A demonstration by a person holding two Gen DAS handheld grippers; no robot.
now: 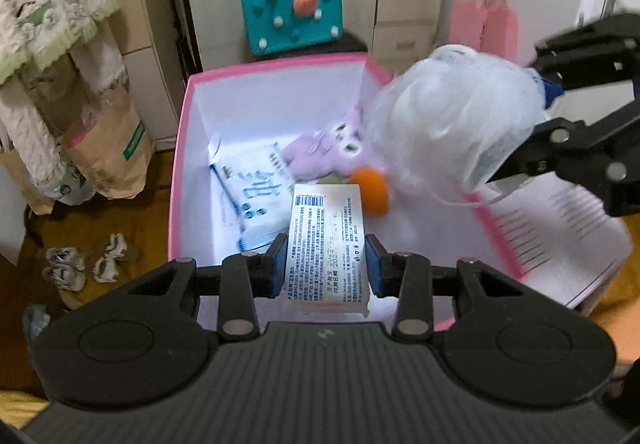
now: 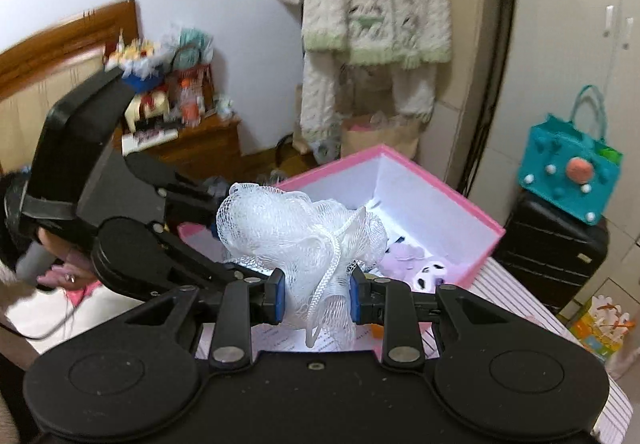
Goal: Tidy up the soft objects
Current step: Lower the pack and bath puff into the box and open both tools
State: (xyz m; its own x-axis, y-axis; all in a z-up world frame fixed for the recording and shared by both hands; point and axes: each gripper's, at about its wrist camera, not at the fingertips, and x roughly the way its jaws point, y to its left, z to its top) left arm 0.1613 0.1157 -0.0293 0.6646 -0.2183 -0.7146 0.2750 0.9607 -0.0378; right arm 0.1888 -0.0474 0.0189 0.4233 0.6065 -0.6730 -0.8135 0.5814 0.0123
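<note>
My left gripper (image 1: 326, 264) is shut on a white tissue pack (image 1: 326, 244) with printed text, held over the near end of the pink box (image 1: 178, 164). My right gripper (image 2: 316, 298) is shut on a white mesh bath pouf (image 2: 300, 232) and holds it above the box's right rim; it shows blurred in the left wrist view (image 1: 452, 120). Inside the box lie a purple plush toy (image 1: 320, 152), an orange ball (image 1: 372, 190) and a blue-and-white soft pack (image 1: 252, 200). The plush also shows in the right wrist view (image 2: 416, 260).
A teal felt bag (image 1: 292, 12) sits on a black suitcase (image 2: 552, 244) behind the box. Paper bags (image 1: 108, 148) and hanging fleece clothes (image 2: 372, 16) stand left. Shoes (image 1: 84, 264) lie on the floor. A striped pink cloth (image 1: 560, 244) covers the surface at right.
</note>
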